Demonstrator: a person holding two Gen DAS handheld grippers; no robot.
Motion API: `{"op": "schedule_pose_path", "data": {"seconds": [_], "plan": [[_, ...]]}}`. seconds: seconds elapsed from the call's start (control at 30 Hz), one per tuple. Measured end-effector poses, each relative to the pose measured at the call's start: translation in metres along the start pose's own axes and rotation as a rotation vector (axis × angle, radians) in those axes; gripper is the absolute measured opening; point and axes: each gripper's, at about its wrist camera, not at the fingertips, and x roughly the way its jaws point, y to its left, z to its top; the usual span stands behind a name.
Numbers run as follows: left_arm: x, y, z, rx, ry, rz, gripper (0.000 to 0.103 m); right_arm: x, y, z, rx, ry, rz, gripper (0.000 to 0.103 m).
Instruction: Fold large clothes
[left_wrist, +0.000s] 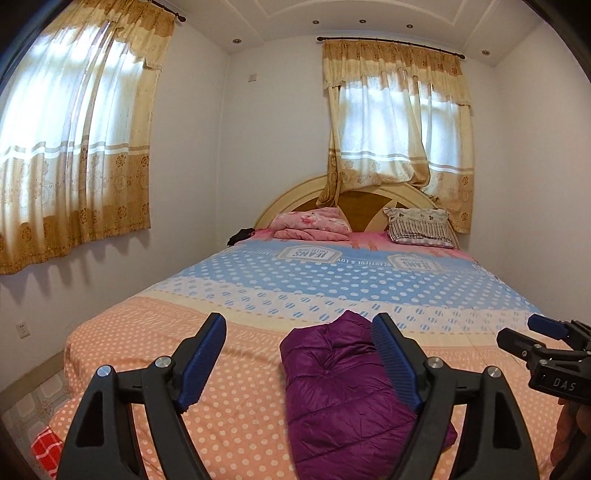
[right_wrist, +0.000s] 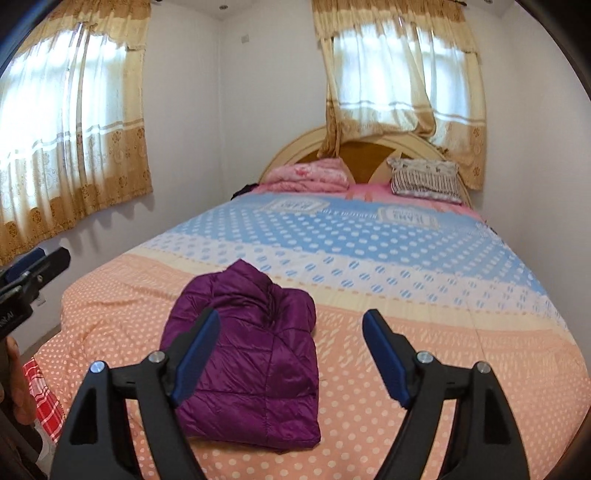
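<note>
Left wrist view — gripper: my left gripper (left_wrist: 299, 354) is spread wide, nothing between the blue pads (left_wrist: 207, 360); it hangs above the near end of the bed.
Left wrist view — jacket: the purple quilted jacket (left_wrist: 340, 387) lies folded into a compact bundle on the peach dotted part of the bedspread (left_wrist: 229, 369). Its right side is partly covered by my right-hand finger, and I cannot tell whether they touch.
Left wrist view — other tool: the right gripper (left_wrist: 543, 332) enters at the right edge, seen side-on; from here I cannot tell how far its fingers are parted.
Left wrist view — background: pink folded blanket (left_wrist: 314, 223) and a patterned pillow (left_wrist: 419, 225) rest against the headboard (left_wrist: 365, 203), well apart from the jacket; curtains (left_wrist: 74, 147) hang on the left wall.

Right wrist view — gripper: my right gripper (right_wrist: 291, 354) is also fully released, holding nothing, above the foot of the bed.
Right wrist view — jacket: the bundle lies left of centre on the peach band, collar end pointing toward the headboard; the left finger overlaps its near-left side in the picture.
Right wrist view — other tool: the left gripper shows at the left edge — only part of it.
Right wrist view — edge of bed: a red checked cloth (right_wrist: 40, 391) sits low at the left, beside the bedspread.
</note>
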Motion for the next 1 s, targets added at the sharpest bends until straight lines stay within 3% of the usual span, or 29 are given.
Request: {"op": "schedule_pose_path", "data": {"seconds": [1.0], "plan": [[0.0051,0.0015,-0.0084,-0.001,0.011,0.009,0.082,-0.0093,0.0106,-0.0029,-0.007,-0.025,0.018,0.084]]}}
